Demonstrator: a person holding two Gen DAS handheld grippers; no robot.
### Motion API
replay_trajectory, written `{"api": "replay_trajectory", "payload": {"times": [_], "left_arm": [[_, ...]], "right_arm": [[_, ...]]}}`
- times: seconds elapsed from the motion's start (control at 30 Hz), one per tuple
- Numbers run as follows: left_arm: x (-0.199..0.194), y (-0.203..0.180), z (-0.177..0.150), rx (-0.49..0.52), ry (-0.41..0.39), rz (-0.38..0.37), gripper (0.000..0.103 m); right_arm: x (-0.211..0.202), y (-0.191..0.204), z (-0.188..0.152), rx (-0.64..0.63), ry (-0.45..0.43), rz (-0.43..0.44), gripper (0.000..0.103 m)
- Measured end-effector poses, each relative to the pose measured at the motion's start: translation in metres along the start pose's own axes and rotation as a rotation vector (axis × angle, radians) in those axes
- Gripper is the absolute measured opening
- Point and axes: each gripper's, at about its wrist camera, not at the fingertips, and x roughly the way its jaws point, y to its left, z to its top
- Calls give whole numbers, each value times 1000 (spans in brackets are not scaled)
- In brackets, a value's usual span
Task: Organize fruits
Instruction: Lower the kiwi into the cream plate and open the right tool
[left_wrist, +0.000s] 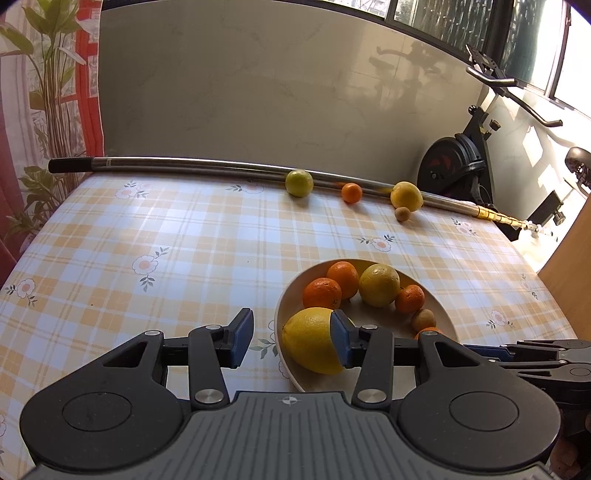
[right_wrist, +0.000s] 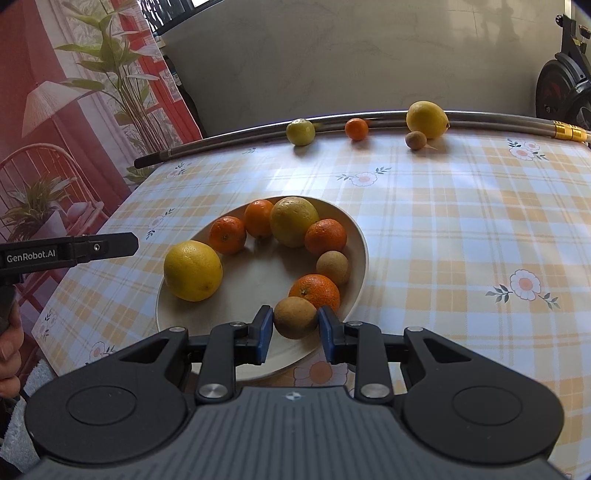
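Note:
A cream bowl (right_wrist: 364, 240) on the checked tablecloth holds several oranges, a yellow-green citrus (right_wrist: 293, 220), a large lemon (right_wrist: 192, 270) and two brown kiwis. My left gripper (left_wrist: 291, 341) is open above the bowl's left rim (left_wrist: 280, 306); the lemon (left_wrist: 312, 341) lies between its fingers, against the right pad, the left pad apart from it. My right gripper (right_wrist: 295, 328) has both pads at the sides of a brown kiwi (right_wrist: 295, 316) over the bowl's near edge. Along the far edge lie a green lime (right_wrist: 300, 132), a small orange (right_wrist: 356, 129), a lemon (right_wrist: 427, 119) and a kiwi (right_wrist: 415, 140).
A long metal pole (left_wrist: 207, 164) lies along the table's far edge behind the loose fruit. An exercise bike (left_wrist: 461, 162) stands beyond the far right corner. A printed curtain with plants (right_wrist: 74, 122) hangs at the left. A wooden panel (left_wrist: 569, 251) stands at the right.

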Motion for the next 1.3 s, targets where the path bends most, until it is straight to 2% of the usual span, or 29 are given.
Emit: {"api": "replay_trajectory", "payload": {"times": [0.37,0.57,0.87,1.1,1.3], "left_arm": [[1,2,0,-9,4,8,48],[4,8,0,-73,24,3,48],[3,12,-2,-113,20,36,48],[3,15,-3,-160,27,16,48],[3,14,-6,-161,31,21,48]], "right_arm": [[3,2,-3,-17,10,3,30],[3,3,-3,-18,8,2,30],[1,5,-4,-27,3,-2,30],[0,5,-4,-36,5,-4,30],[-1,7,-5,-38,3,-14,30]]}}
